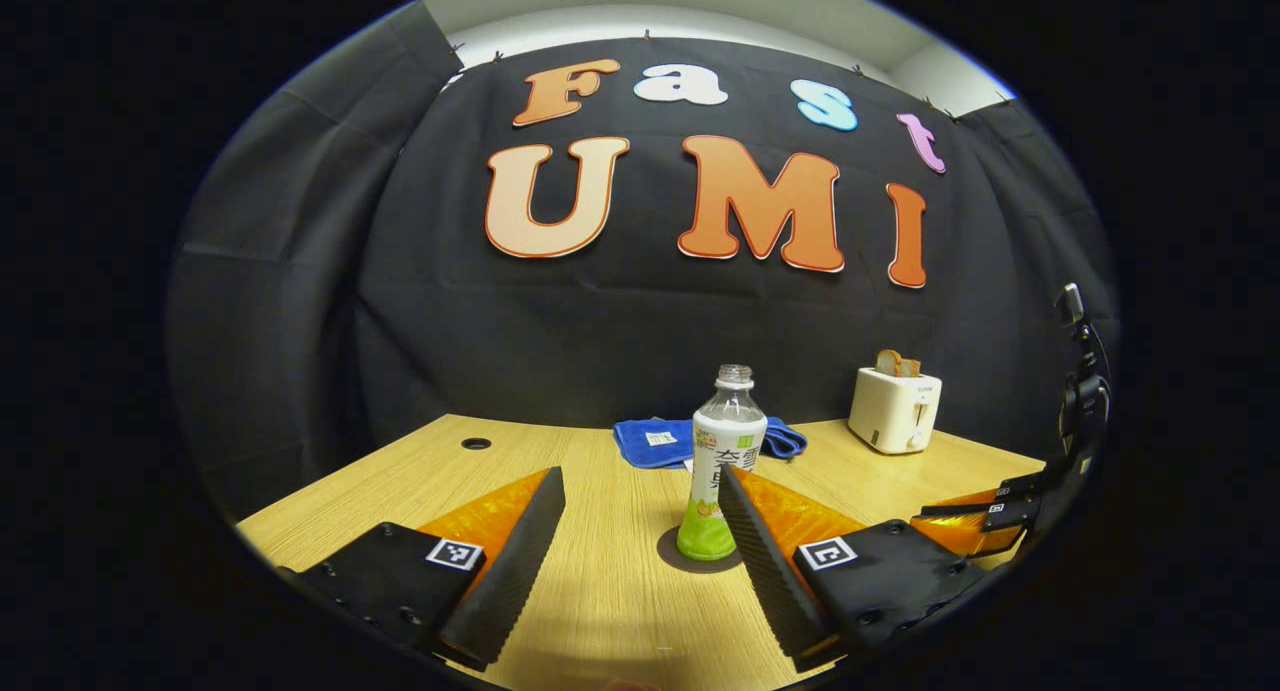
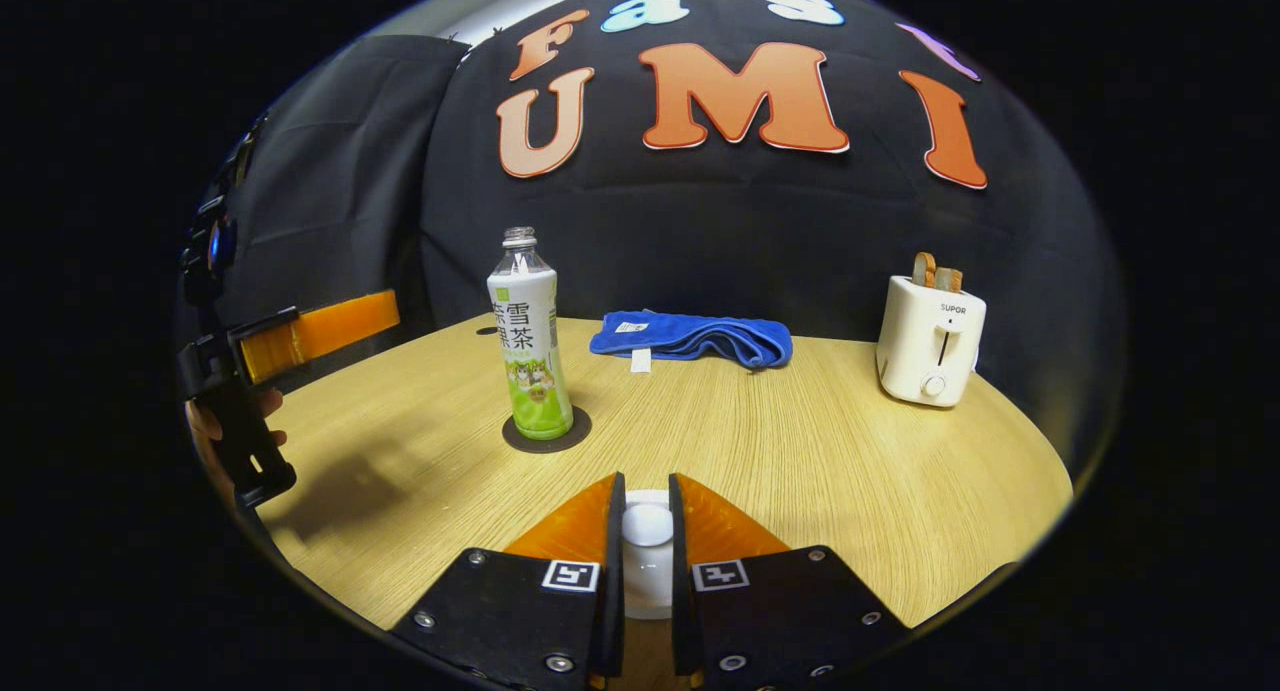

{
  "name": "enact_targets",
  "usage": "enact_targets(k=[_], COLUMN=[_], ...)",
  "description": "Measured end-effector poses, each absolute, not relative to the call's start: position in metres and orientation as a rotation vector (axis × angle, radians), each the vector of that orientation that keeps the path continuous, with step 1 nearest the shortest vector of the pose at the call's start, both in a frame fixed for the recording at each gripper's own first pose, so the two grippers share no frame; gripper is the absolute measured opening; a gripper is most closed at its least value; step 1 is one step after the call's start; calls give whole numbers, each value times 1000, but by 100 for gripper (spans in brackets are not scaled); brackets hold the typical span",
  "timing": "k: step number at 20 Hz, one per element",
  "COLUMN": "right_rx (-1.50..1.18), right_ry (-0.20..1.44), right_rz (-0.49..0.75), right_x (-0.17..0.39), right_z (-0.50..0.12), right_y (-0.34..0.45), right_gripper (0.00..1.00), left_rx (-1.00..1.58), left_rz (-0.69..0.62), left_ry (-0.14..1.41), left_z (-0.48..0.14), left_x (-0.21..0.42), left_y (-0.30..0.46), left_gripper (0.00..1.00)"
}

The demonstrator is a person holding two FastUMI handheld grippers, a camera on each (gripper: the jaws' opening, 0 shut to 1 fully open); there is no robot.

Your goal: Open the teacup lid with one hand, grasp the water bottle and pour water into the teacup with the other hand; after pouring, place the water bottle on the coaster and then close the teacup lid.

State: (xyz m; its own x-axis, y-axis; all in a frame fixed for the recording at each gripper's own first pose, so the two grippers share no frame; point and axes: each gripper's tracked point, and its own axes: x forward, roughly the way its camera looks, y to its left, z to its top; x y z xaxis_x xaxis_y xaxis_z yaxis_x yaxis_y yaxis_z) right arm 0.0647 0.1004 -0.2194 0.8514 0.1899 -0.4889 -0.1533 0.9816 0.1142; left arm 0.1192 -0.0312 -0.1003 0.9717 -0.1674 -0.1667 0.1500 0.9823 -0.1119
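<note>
An uncapped water bottle (image 1: 722,461) with a green-and-white label stands upright on a dark round coaster (image 1: 672,556). My left gripper (image 1: 640,476) is open just in front of it, with nothing between its fingers. In the right gripper view the bottle (image 2: 530,351) and coaster (image 2: 575,433) sit at mid-left. My right gripper (image 2: 647,478) is shut on the white teacup lid (image 2: 647,524) by its round knob. The cup under the lid is mostly hidden by the fingers. The left gripper (image 2: 300,341) shows at the far left, held by a hand (image 2: 205,421).
A folded blue towel (image 2: 690,336) lies at the back of the wooden table (image 2: 850,471). A white toaster (image 2: 930,341) with bread in it stands at the back right. A cable hole (image 1: 476,443) is at the table's back left. The right gripper (image 1: 1005,511) is at the right edge.
</note>
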Motion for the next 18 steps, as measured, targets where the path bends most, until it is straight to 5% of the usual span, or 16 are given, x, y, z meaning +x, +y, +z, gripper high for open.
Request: enact_targets(k=[12,18], right_rx=[146,154], right_ry=[438,296], right_rz=[180,128], right_x=[67,65], right_z=[-169,-104], right_y=[92,64], right_gripper=[33,54], left_rx=[-145,-148], left_rz=[-221,-224], left_ry=[130,106], left_z=[-67,-41], left_x=[110,100], left_y=[-50,-48], left_gripper=[99,99])
